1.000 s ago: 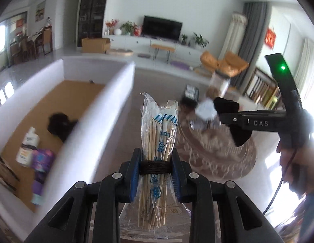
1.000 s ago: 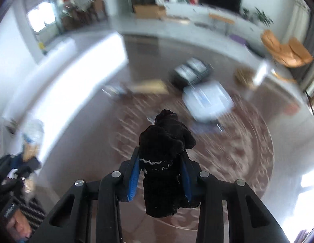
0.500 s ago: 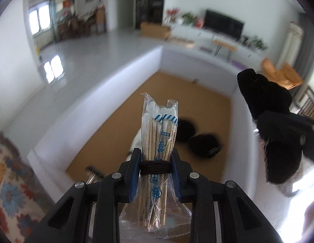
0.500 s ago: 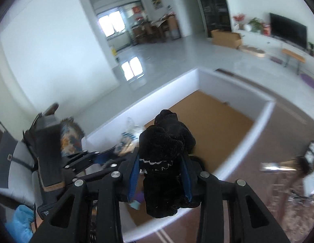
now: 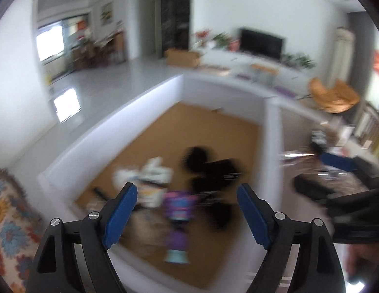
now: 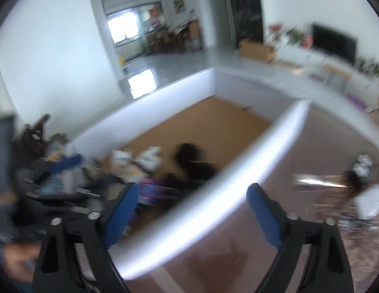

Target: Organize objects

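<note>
Black and soft, the glove (image 5: 209,168) lies in the white-walled box (image 5: 108,141) among blurred packets, looking light and limp, best pinched at its bunched middle, while both the left tool (image 5: 187,210) and right tool (image 6: 191,210) have just sprung apart, empty.

No text, label or number can be read in these blurred views.

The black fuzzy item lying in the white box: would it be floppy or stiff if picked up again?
Likely floppy: the black fuzzy item lies slumped in soft lumps on the white box floor. Probably light and unlikely to roll. The blur hides detail, so this is tentative.
</note>
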The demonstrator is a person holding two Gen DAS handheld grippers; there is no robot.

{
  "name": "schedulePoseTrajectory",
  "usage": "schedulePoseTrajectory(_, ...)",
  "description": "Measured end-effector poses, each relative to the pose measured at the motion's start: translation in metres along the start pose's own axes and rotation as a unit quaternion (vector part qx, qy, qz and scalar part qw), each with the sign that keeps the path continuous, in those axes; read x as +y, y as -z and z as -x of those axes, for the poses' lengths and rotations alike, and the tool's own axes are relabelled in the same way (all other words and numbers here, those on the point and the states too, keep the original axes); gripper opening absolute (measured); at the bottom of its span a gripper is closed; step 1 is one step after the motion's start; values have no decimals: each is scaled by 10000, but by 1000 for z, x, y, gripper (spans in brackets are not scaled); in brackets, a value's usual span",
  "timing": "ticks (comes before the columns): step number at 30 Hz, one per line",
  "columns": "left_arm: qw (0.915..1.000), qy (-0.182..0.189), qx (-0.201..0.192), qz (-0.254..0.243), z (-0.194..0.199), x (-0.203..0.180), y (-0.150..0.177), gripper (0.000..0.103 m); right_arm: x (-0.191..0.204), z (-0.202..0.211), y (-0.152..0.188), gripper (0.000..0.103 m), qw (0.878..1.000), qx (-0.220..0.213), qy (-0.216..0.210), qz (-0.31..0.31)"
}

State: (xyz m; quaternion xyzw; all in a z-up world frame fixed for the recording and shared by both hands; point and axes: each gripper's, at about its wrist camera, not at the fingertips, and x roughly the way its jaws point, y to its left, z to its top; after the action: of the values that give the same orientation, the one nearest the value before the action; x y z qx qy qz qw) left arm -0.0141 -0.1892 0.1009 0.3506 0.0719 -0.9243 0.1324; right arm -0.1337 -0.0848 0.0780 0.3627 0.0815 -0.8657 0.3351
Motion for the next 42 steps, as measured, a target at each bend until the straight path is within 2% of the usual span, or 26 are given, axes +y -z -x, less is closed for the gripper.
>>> schedulePoseTrajectory(2, 9986, 459, -192, -149, 23, -28, 10, 93, -28, 14, 23, 100, 9984, -106, 554, 91)
schedulePoseTrajectory(4, 9937, 1015, -327, -342, 41, -68, 23, 103, -61, 27, 56, 100, 9938, -14, 1110, 99)
schedulePoseTrajectory(5, 9913, 1199, -340, -424, 44, -83, 28, 103, -79, 33, 74, 100, 9903, 88, 1384, 62)
schedulePoseTrajectory(7, 9854, 1562, -185, -658, 45, -113, 42, 103, -114, 42, 111, 100, 9821, 348, 1849, -92)
schedulePoseTrajectory(9, 9785, 1824, 150, -951, 32, -143, 61, 103, -146, 53, 145, 100, 9731, 583, 2205, -335)
schedulePoseTrajectory(11, 9749, 1817, 375, -1228, 20, -165, 80, 103, -177, 70, 179, 100, 9629, 743, 2489, -729)
schedulePoseTrajectory(13, 9721, 1745, 591, -1453, 2, -185, 96, 103, -200, 84, 200, 100, 9554, 791, 2599, -1154)
schedulePoseTrajectory(16, 9683, 1624, 848, -1700, -25, -202, 112, 103, -221, 96, 223, 100, 9471, 768, 2625, -1681)
schedulePoseTrajectory(18, 9682, 1424, 912, -1844, -43, -211, 119, 103, -230, 99, 227, 100, 9445, 727, 2585, -1891)
schedulePoseTrajectory(20, 9689, 1273, 946, -1898, -55, -214, 120, 103, -229, 101, 227, 100, 9452, 638, 2581, -1896)
schedulePoseTrajectory(23, 9716, 1138, 997, -1821, -65, -213, 121, 103, -227, 93, 226, 100, 9438, 797, 2650, -1804)
schedulePoseTrajectory(27, 9746, 1120, 1121, -1581, -78, -205, 121, 103, -222, 96, 227, 100, 9407, 760, 2765, -1810)
schedulePoseTrajectory(34, 9771, 1103, 1171, -1396, -82, -191, 123, 103, -221, 95, 228, 103, 9398, 778, 2790, -1815)
schedulePoseTrajectory(42, 9791, 851, 1265, -1346, -90, -188, 118, 103, -222, 94, 227, 103, 9396, 777, 2798, -1811)
